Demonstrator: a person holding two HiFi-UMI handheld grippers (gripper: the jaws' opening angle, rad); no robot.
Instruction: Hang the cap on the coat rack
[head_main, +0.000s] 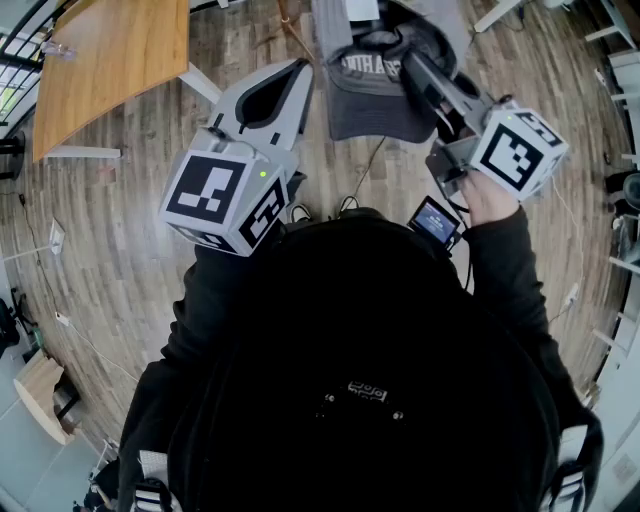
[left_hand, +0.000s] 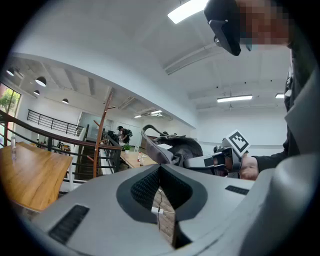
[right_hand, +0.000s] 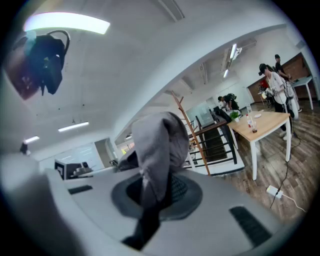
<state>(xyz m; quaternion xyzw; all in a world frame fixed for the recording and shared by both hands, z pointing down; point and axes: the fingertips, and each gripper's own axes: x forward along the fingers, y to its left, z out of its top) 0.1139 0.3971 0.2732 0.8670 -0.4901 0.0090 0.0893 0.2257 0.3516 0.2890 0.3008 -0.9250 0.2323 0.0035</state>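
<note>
While the right gripper (head_main: 412, 62) is clamped on the grey cap (head_main: 365, 95), holding it in the air above the wooden floor (head_main: 130, 220) ahead of the person, the left gripper (head_main: 300, 68) hangs just beside it, jaws together on nothing. The wooden coat rack (left_hand: 102, 135) stands well apart from both.

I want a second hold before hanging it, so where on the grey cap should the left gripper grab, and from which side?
Probably the brim, at its free left edge: the right gripper pinches the cap on its right side, and the flat, thin brim faces the shut left gripper, which should open and come in from the left.
</note>
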